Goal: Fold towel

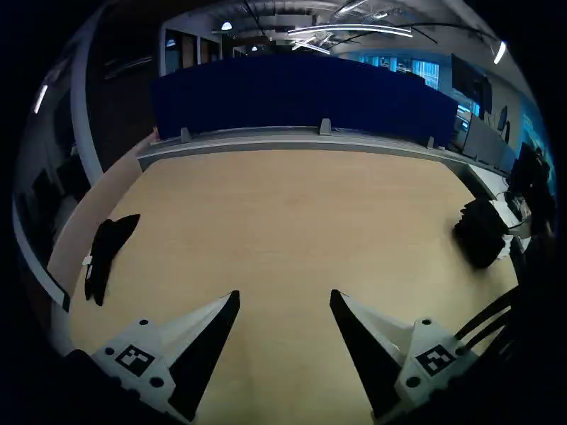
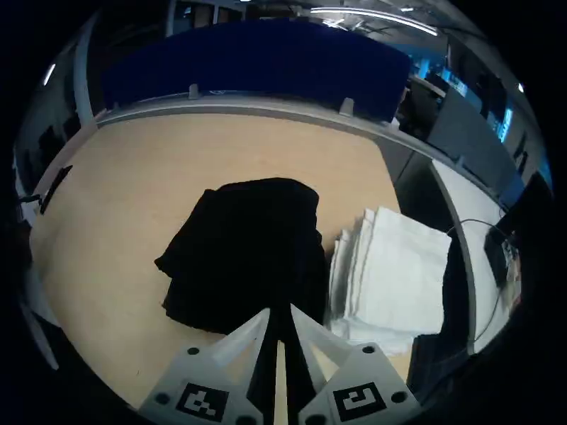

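A pile of black towels (image 2: pixel 244 244) lies on the wooden table (image 2: pixel 120 184) in the right gripper view, with a stack of folded white towels (image 2: pixel 393 273) touching its right side. My right gripper (image 2: pixel 281 309) is shut, its tips over the near edge of the black pile; I cannot tell whether any cloth is pinched. In the left gripper view my left gripper (image 1: pixel 284 296) hangs open above bare table (image 1: pixel 283 212), nothing between its fingers. The black pile (image 1: pixel 483 230) sits far off at the right table edge.
A small black cloth item (image 1: pixel 106 255) lies near the table's left edge. A blue partition (image 1: pixel 298 95) runs along the back of the table. A cable (image 2: pixel 468 227) and desk clutter sit on the white desk to the right.
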`<state>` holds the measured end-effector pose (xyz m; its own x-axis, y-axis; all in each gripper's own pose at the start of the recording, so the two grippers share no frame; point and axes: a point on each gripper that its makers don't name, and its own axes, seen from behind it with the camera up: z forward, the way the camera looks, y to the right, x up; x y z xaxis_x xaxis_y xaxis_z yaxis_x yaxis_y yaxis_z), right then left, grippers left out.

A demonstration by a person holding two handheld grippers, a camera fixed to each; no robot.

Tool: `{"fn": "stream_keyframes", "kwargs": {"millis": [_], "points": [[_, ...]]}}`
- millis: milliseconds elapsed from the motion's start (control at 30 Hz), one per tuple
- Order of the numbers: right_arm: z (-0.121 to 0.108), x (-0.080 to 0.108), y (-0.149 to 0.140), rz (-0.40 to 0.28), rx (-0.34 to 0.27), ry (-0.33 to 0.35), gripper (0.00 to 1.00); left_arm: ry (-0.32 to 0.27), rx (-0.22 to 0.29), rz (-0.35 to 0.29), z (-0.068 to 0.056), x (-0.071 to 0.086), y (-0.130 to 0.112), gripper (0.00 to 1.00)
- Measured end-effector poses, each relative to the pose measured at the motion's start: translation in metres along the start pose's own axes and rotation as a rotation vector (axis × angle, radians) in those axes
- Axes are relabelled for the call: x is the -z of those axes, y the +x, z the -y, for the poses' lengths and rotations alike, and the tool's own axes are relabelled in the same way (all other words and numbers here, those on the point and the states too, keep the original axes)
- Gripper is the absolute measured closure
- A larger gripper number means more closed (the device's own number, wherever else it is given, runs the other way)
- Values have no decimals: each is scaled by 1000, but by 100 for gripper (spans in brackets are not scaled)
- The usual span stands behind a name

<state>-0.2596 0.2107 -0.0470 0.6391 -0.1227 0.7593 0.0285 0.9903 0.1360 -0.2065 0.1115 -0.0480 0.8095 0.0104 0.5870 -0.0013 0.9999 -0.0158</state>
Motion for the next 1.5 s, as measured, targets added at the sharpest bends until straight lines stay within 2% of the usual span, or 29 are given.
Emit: {"fn": "stream_keyframes", "kwargs": {"millis": [400,700,933,1067,1167,1300,1400,1500], "points": [[-4,-14,-31,46,-44,-27,95,5,-2,4,1,1,-3,6],[-11,-20,-32,44,-83,-54,95,3,-6,10,0,1,-6,6],[-9,-16,-28,8,-90,-70,91,6,-7,8,2,1,-5,6],[-8,-11,-27,-11,-104,-77,76,6,-2,6,3,2,-5,6],[-12,-8,-27,-21,-116,-94,58,5,0,4,4,2,-4,6],[-16,-2,-23,-40,-126,-113,48,3,-2,2,3,2,-4,6],[-18,1,-20,-55,-130,-124,31,0,-1,2,2,2,-4,6],[-18,3,-16,-69,-131,-134,10,-4,0,0,2,2,-3,6]]}}
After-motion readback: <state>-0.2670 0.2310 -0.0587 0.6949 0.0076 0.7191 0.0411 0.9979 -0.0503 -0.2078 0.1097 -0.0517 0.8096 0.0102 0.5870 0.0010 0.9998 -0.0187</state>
